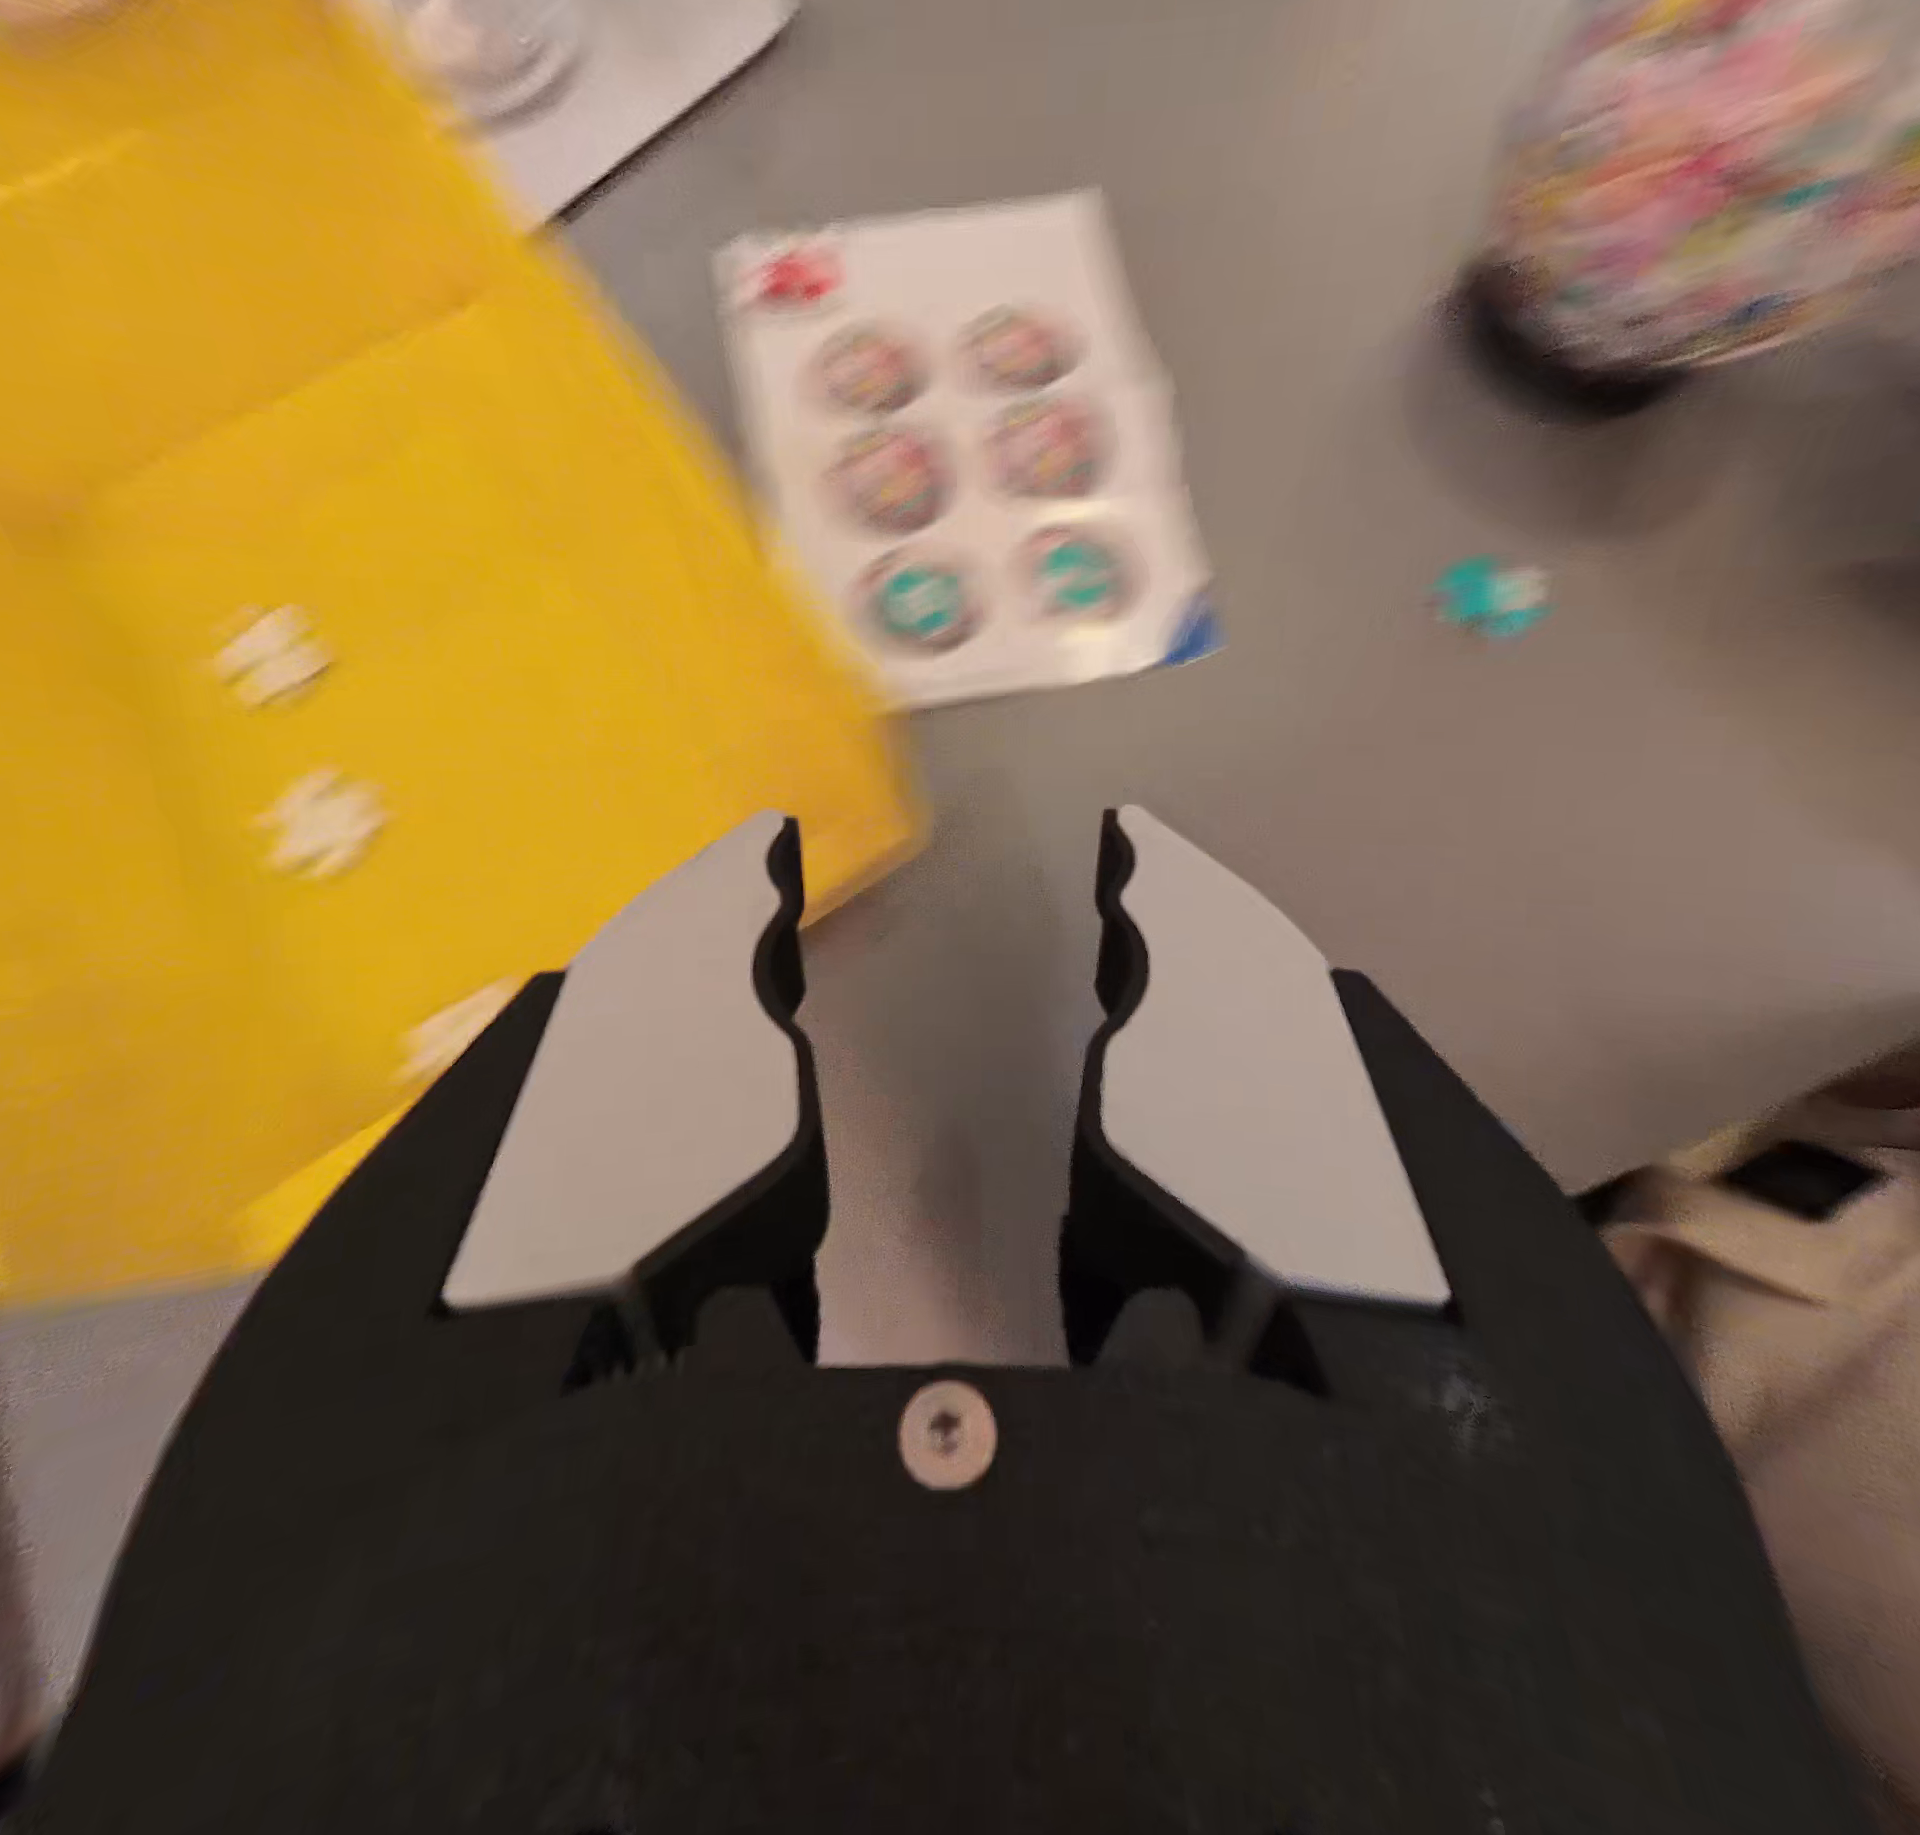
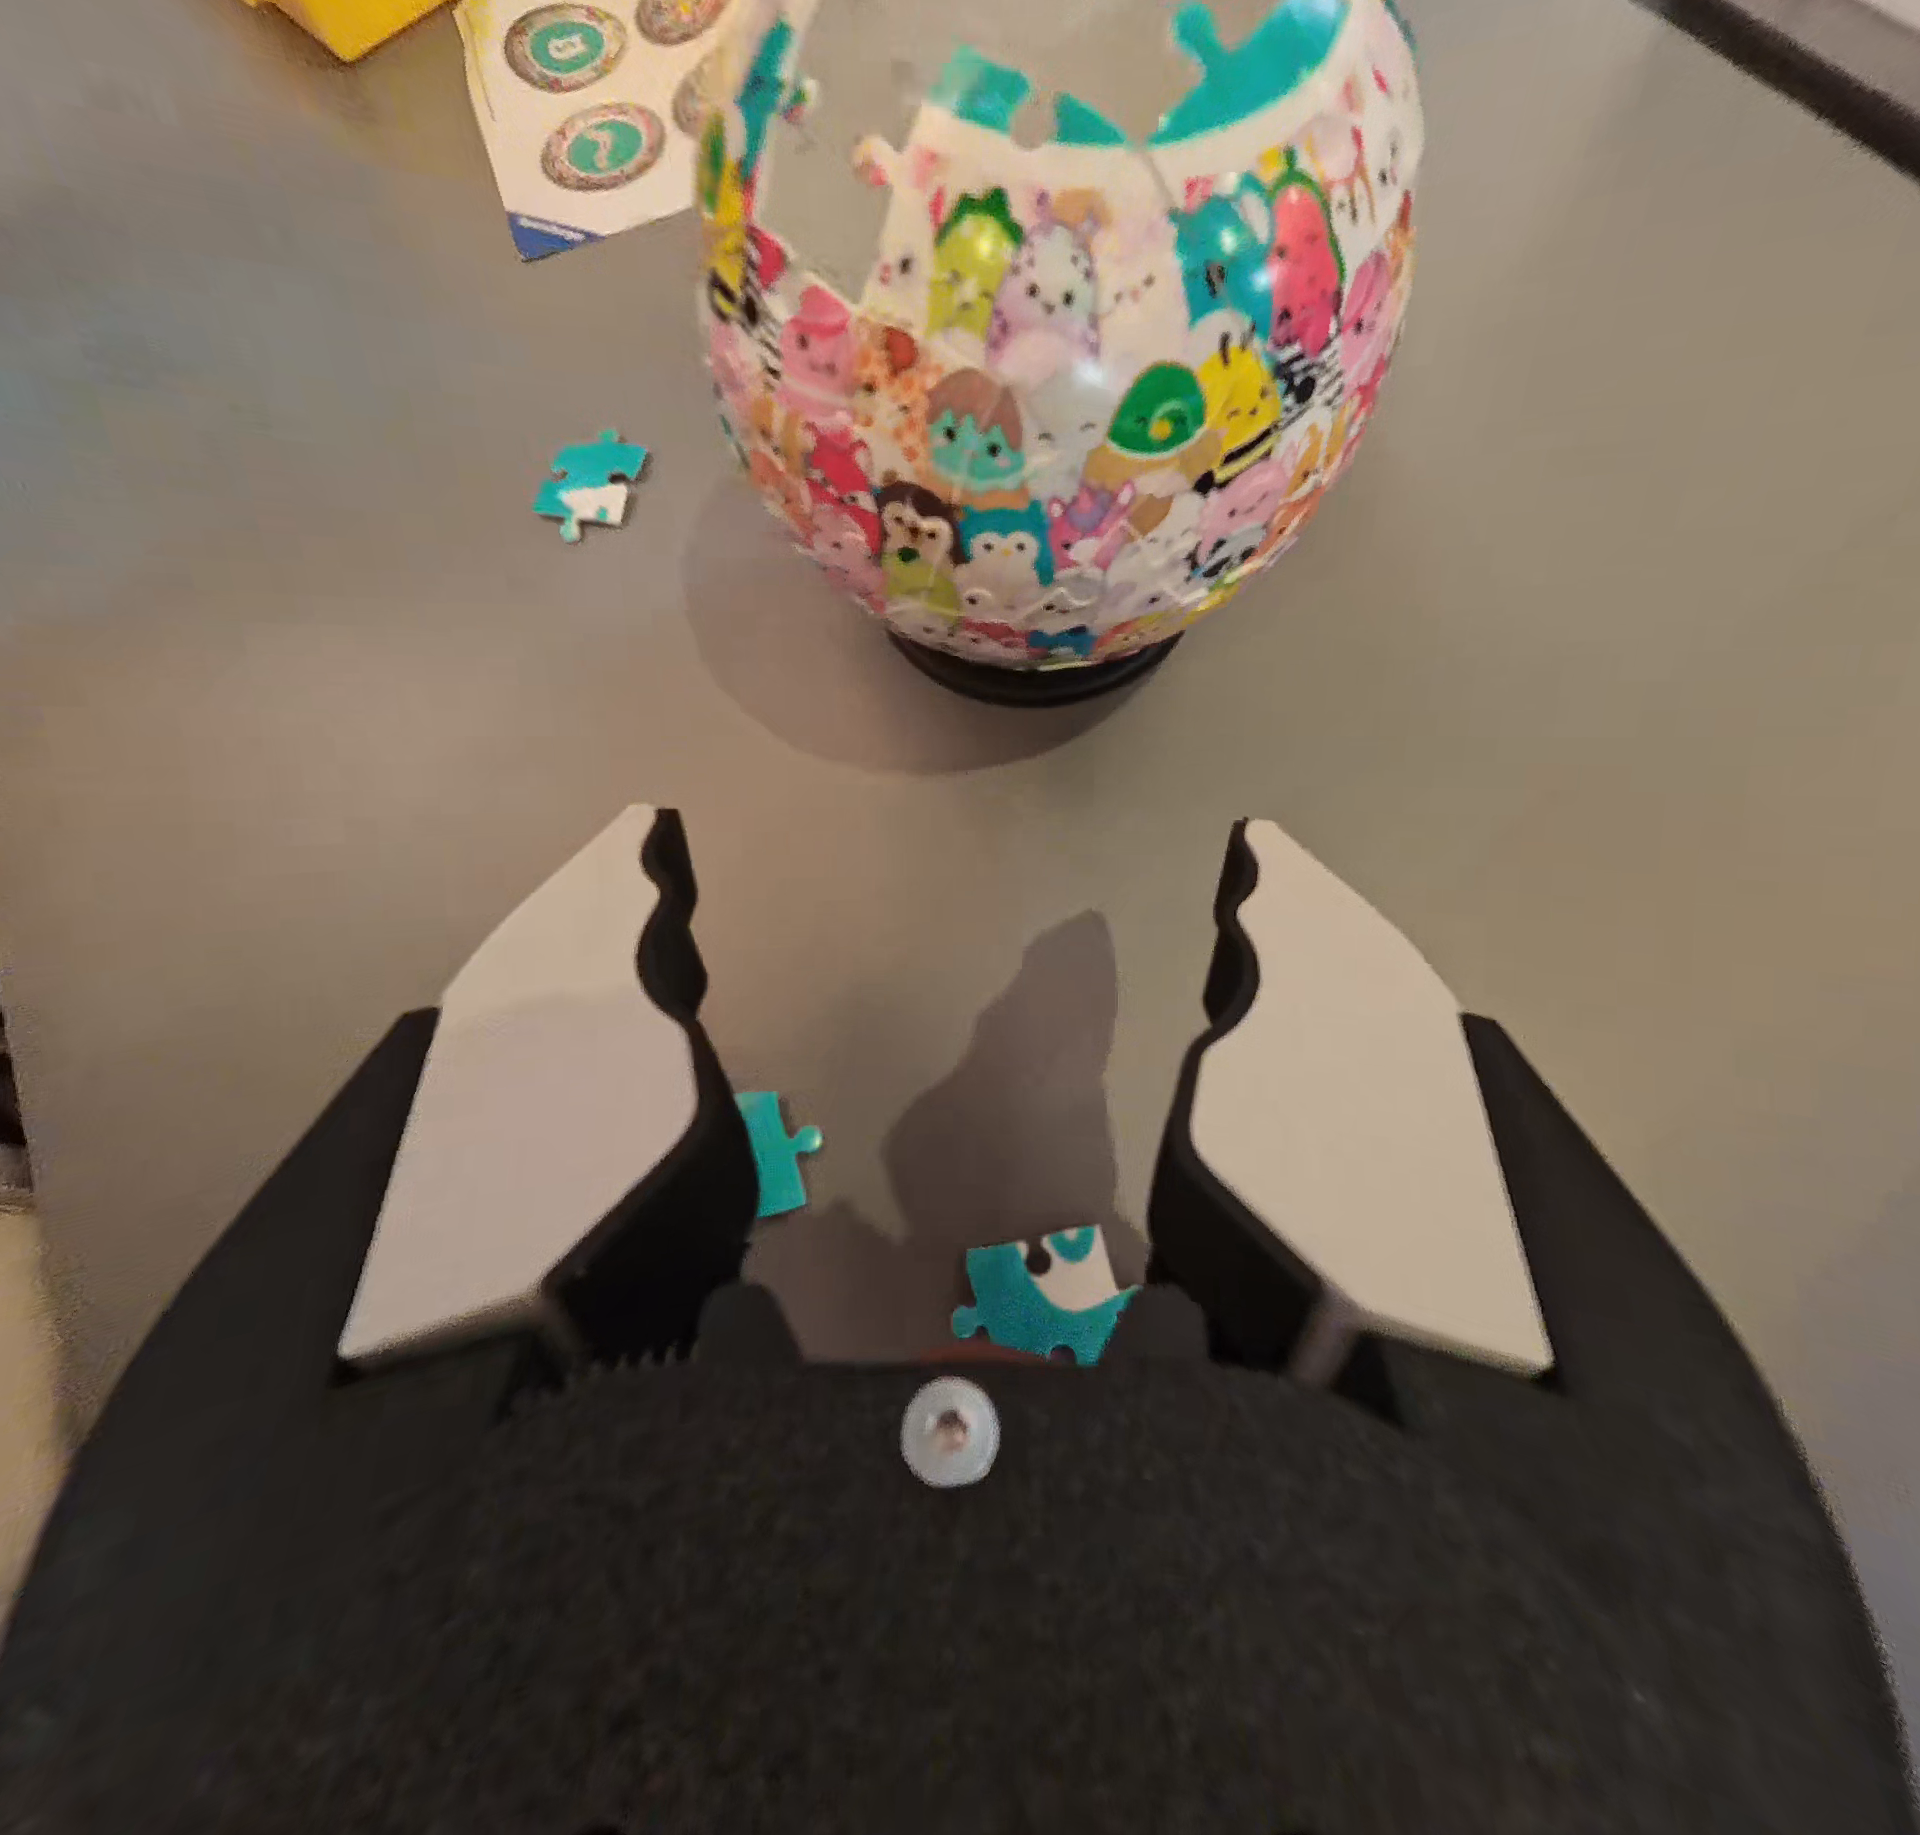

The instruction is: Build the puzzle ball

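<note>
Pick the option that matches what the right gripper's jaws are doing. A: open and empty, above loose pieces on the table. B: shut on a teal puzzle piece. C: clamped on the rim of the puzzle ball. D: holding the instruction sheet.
A: the right gripper has its jaws spread with nothing between them, two teal puzzle pieces lie on the grey table beneath, and the puzzle ball stands apart ahead.

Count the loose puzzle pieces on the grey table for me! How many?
3. One lies left of the puzzle ball at. One peeks out beside the right tongs' left finger. One sits between those fingers. The tongs may hide more.
</note>
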Demonstrator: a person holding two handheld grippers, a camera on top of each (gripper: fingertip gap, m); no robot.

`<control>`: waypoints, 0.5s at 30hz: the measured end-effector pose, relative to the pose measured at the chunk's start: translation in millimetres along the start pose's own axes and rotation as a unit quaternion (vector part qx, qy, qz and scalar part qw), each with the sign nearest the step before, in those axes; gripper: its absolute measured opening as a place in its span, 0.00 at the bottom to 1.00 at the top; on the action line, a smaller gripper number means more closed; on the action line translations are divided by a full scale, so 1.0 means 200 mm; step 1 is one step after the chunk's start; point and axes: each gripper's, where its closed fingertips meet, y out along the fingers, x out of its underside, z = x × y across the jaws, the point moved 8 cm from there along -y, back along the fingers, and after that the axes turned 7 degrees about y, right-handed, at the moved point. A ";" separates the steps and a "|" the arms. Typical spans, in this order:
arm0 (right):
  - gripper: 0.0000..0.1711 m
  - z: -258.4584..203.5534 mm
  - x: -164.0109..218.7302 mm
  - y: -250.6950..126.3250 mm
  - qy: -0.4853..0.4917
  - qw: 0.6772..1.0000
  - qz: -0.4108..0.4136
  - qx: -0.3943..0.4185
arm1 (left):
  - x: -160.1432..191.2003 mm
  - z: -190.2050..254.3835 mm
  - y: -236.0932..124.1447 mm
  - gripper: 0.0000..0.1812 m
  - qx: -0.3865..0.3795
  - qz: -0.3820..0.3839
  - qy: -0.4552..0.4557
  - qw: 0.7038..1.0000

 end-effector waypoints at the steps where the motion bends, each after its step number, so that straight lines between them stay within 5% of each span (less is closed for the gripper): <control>1: 0.54 -0.02 0.00 -0.01 -0.006 1.000 0.006 0.003 | 0.03 -0.14 -0.02 0.30 -0.027 -0.047 -0.008 0.998; 5: 0.54 -0.09 -0.03 0.01 -0.014 0.999 0.029 -0.001 | 0.09 -0.51 0.11 0.33 -0.054 -0.183 -0.054 0.980; 8: 0.53 -0.13 -0.03 0.02 -0.012 0.999 0.042 -0.008 | 0.09 -0.71 0.32 0.25 -0.096 -0.238 -0.059 0.965; 11: 0.53 -0.16 0.00 0.03 -0.006 0.999 0.037 -0.021 | 0.17 -0.85 0.51 0.29 -0.095 -0.361 -0.053 0.926; 15: 0.53 -0.17 0.06 -0.01 -0.024 1.000 0.016 -0.009 | 0.17 -0.95 0.60 0.28 -0.093 -0.401 -0.049 0.910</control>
